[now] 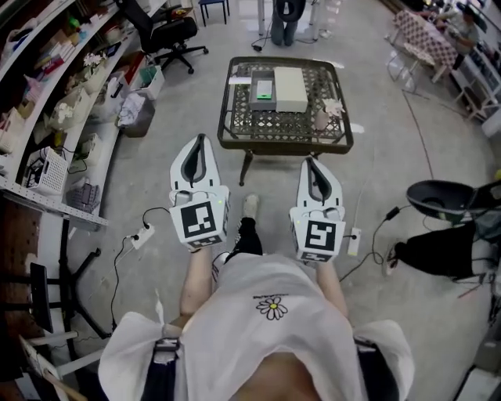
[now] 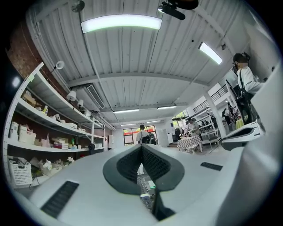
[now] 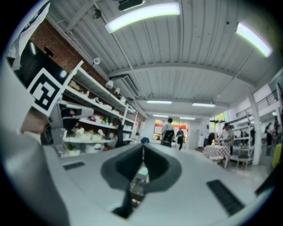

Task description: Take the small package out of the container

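Both tools are held low in front of the person, side by side and pointing forward toward a small lattice-topped worktop that stands ahead of their tips, well apart from them. The left tool has its jaws pressed together with nothing between them; its own view shows the two dark pads meeting along one line. The right tool is the same: jaws closed, empty, pads touching. The left tool's tip reaches a little further forward than the right's.

On the worktop, ahead of the gap between the two tools, sits a grey container. A small pale item with a green patch lies inside it, likely the small package, though it is too small to make out clearly. Just beside the container, on the side nearer the right tool's line, lies a white box, touching or nearly touching it. A small pinkish bundle rests further toward that side, ahead of the right tool.

Out to the left tool's side runs a long cluttered shelf, and a power strip lies on the floor just beside that tool's marker cube. Forward and to the left of the left tool stands a black office chair. Beyond the worktop, a person's legs are in view.
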`<state>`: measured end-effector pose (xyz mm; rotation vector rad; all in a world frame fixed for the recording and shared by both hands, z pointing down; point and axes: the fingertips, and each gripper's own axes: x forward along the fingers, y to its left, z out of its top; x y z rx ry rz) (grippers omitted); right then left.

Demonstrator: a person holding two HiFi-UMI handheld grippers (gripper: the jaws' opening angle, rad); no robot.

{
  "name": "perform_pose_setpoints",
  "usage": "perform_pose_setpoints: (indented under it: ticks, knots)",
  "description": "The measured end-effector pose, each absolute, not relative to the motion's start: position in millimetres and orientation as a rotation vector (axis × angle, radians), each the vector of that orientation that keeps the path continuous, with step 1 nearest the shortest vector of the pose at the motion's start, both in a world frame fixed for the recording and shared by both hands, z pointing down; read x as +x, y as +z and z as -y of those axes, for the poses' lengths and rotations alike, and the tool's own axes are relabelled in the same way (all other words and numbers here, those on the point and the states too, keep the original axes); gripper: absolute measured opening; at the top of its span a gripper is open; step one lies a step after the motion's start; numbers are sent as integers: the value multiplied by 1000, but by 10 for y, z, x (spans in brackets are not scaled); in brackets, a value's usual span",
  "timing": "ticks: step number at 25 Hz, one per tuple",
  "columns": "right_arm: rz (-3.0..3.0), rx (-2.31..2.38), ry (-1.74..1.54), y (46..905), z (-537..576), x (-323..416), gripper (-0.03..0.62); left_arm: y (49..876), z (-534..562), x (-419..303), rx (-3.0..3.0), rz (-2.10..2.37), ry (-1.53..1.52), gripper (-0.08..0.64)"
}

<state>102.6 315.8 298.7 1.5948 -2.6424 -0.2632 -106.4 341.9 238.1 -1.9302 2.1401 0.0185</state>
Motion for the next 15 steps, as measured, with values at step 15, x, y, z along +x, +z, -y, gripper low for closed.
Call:
perform_pose_setpoints:
  ticks: [15]
  knots:
    - [2591, 1666, -315, 3043, -1606, 640, 32, 2523, -1667, -1300, -2064, -2041, 101, 25]
